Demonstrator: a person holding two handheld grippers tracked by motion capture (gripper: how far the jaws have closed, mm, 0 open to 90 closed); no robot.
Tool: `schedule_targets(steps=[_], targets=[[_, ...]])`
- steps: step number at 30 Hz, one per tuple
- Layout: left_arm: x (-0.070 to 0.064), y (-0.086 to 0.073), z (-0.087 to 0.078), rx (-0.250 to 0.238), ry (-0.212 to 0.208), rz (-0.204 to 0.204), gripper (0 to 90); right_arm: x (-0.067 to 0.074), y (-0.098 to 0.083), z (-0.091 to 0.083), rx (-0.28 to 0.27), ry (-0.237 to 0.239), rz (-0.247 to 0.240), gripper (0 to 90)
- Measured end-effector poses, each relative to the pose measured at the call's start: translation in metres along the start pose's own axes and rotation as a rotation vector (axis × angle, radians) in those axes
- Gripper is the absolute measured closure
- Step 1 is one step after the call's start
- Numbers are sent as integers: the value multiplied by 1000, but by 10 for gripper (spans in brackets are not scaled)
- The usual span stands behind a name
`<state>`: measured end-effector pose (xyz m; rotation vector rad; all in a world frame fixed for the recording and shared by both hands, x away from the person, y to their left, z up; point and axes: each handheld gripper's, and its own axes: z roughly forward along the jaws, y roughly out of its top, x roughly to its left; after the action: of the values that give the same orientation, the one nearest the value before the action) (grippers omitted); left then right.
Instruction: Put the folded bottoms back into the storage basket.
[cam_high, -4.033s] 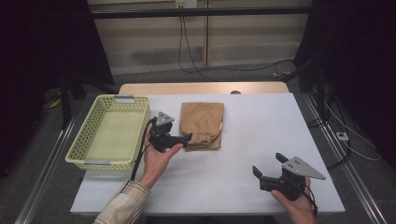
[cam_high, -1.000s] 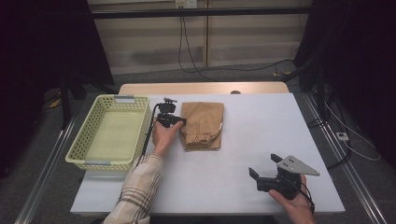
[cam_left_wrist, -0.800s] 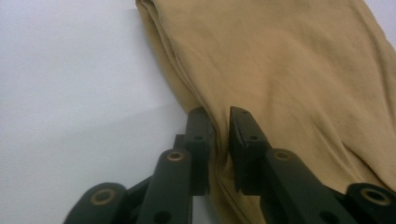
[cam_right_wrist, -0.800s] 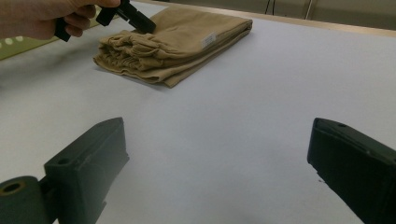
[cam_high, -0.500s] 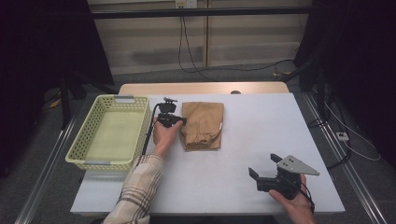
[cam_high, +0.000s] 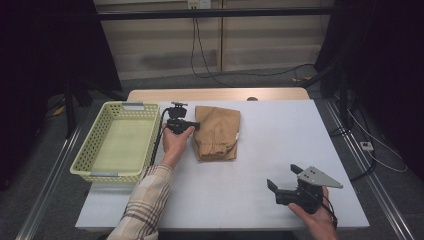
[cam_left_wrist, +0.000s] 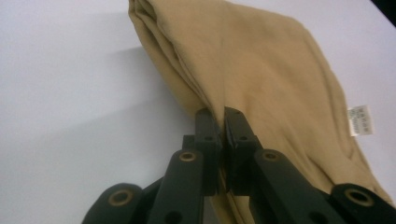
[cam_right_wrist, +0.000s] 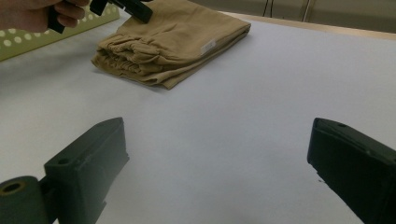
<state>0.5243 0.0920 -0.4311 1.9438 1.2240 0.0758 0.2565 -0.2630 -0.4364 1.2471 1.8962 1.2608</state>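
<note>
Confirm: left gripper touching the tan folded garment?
Touching. The left gripper view shows the left gripper shut on the tan folded garment, cloth pinched at its edge.

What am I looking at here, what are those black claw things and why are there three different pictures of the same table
No robot here: a person holds a tool in each hand, a hand-held gripper with two black jaws.

The high view is taken from a fixed camera above the white table. The other two come from small cameras riding on each tool, looking along its jaws.

On the table lie a folded tan garment and a yellow-green plastic basket to its left.

The left hand-held gripper has its jaws closed on the garment's edge; in the left gripper view the cloth is pinched between them. The right hand-held gripper sits near the table's front right with jaws wide apart, holding nothing; the right gripper view shows bare table between them.
</note>
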Motion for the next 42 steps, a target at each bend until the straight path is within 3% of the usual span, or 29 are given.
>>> schedule_targets(steps=[5, 9, 16, 19, 22, 42], targets=[[-4, 6, -10, -26, -8, 17, 860, 0, 0, 0, -1, 0, 1, 47], [-7, 9, -18, -37, 20, 29, 860, 0, 0, 0, -3, 2, 1, 47], [-11, 16, -30, -58, 19, 60, 861, 0, 0, 0, -2, 2, 2, 47], [-14, 19, -38, -73, 10, 79, 862, 0, 0, 0, -2, 3, 3, 47], [-20, 21, -45, -88, 31, 109, 862, 0, 0, 0, -5, 2, 4, 47], [-35, 23, -80, -134, 9, 183, 863, 0, 0, -2, -10, -6, 5, 46]])
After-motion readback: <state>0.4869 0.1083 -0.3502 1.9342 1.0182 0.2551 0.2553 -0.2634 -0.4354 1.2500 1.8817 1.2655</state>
